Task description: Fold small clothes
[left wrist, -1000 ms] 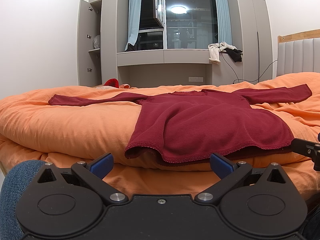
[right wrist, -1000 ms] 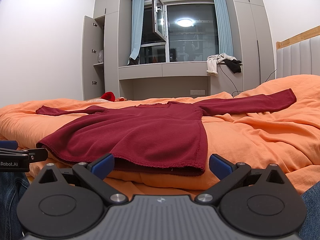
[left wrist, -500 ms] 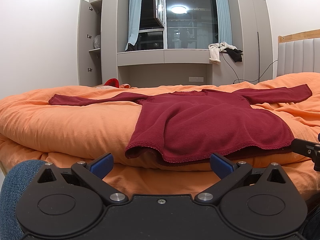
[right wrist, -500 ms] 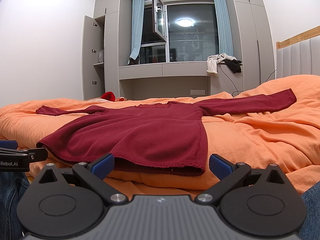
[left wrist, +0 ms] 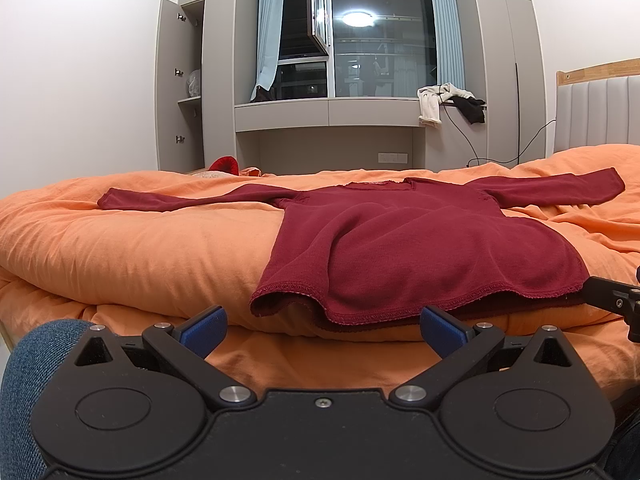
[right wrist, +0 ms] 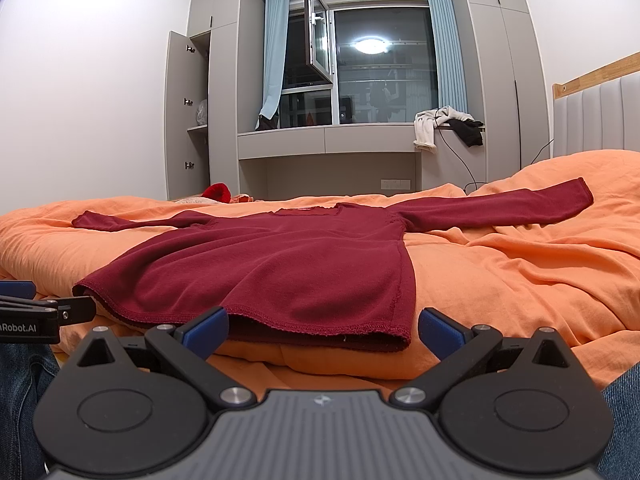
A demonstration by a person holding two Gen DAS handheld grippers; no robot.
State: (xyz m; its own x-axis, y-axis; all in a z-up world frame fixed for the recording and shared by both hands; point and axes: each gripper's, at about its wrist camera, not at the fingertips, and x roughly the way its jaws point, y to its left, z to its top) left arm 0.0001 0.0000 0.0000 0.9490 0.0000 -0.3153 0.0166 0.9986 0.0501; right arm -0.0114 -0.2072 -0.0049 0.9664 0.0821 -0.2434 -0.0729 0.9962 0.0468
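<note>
A dark red long-sleeved sweater [left wrist: 408,248] lies flat on the orange duvet [left wrist: 140,256], hem towards me, both sleeves spread out sideways; it also shows in the right wrist view [right wrist: 280,264]. My left gripper [left wrist: 322,326] is open and empty, just short of the hem's left half. My right gripper [right wrist: 322,328] is open and empty, just short of the hem's right corner. Each gripper shows at the edge of the other's view: the right one [left wrist: 612,300] and the left one [right wrist: 44,312].
The duvet [right wrist: 520,272] is rumpled to the right of the sweater. A padded headboard [left wrist: 600,112] stands at the right. Beyond the bed are a window ledge with clothes [left wrist: 448,100], an open cupboard [left wrist: 180,92] and a red item [left wrist: 224,163]. Jeans-clad knees [left wrist: 36,344] flank the grippers.
</note>
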